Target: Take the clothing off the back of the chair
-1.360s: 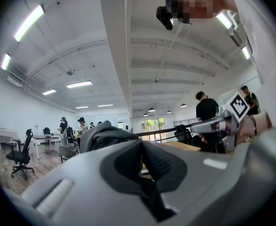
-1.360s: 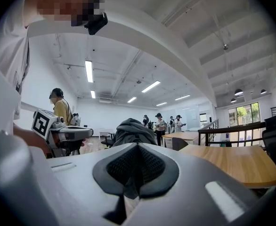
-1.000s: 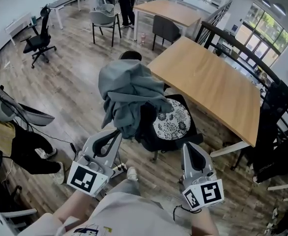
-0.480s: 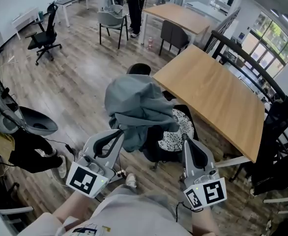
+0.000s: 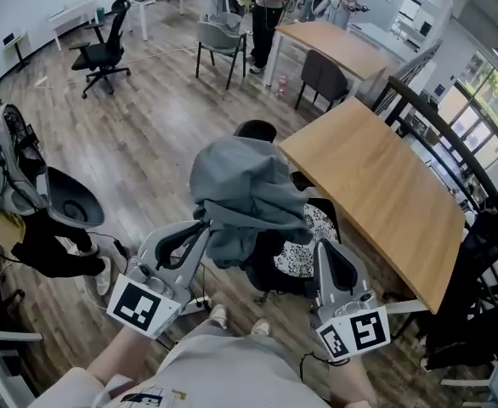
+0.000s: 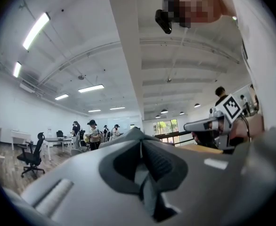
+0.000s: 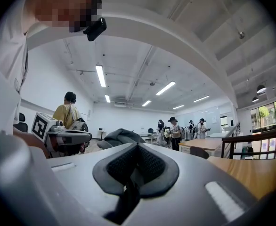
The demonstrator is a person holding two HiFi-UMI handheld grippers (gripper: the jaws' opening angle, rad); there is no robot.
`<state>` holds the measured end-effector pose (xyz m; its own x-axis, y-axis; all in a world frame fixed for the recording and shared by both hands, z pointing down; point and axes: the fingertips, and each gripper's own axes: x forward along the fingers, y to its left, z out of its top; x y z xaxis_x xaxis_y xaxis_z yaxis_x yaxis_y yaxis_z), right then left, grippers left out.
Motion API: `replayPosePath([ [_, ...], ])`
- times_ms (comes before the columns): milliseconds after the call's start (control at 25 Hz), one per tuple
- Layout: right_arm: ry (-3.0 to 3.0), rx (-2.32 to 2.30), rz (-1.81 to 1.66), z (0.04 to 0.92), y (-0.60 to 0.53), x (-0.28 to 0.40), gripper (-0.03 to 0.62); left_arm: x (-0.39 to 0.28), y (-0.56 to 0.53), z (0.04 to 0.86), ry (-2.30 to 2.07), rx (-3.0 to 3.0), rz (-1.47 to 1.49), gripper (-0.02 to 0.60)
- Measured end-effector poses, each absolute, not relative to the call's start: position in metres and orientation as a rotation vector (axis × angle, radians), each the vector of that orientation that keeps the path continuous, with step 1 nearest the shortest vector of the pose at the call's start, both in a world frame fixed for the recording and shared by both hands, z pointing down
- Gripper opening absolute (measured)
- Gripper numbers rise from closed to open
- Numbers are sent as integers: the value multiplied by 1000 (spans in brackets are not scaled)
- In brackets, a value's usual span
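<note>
A wooden table [image 5: 376, 185] stands just beside the chair [image 5: 270, 262] bearing grey clothing [image 5: 240, 185].

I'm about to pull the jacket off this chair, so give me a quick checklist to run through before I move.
1. The jacket hangs over the back of the chair, ready to take: ok.
2. The left gripper is open for a grasp: not ok, jaws shut with nothing between them.
3. The right gripper is open for a grasp: not ok, jaws shut and empty.
4. Nothing stands between the grippers and the jacket: ok.
5. The jacket is free of snags on the chair: cannot tell, its folds hide the backrest.
</note>
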<state>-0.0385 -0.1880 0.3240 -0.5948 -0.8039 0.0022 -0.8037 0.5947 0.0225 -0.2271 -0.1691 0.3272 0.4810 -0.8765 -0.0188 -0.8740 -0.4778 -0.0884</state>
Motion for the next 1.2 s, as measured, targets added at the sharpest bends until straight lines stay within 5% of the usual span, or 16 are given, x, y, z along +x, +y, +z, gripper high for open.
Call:
replayPosePath([
  [80, -2812, 1358, -24, 325, -190, -39, 0, -227, -167, 318, 1605, -2584, 9, 62],
  [600, -2977, 1186, 55, 312, -214, -31, 29, -210, -174, 307, 1749, -2565, 70, 85],
  [1200, -3013, 987, 51, 309, -256, -60, 370, -215, -231, 301, 1775, -2569, -12, 306],
])
